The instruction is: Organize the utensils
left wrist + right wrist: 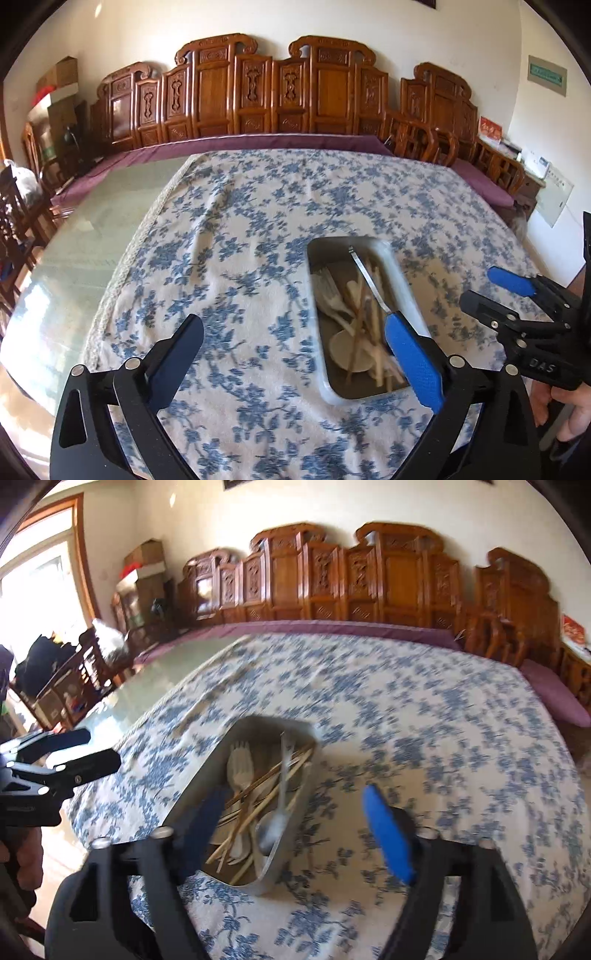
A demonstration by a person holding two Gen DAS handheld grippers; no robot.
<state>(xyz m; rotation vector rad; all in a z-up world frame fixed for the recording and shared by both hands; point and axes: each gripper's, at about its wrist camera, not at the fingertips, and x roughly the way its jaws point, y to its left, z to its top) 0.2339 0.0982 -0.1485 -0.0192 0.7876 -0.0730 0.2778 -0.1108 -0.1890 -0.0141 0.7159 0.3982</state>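
On the flowered table (240,229), a metal tray (192,797) holds forks, chopsticks and a spoon (275,823). Both left tongs (293,345) and right tongs (291,819) hang wide open, empty. Sorting looks finished; nothing loose remains visible to collect.

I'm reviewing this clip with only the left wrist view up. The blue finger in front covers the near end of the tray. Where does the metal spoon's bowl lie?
Observer: In the right wrist view the metal spoon has its bowl inside the tray, at the near end, lying on the chopsticks.
Operator: I see the right gripper only side-on. Is it holding anything?
Observer: No. From its own camera the right gripper stands wide open with nothing between its fingers. The dark finger is over the tray and the blue one is over the tablecloth.
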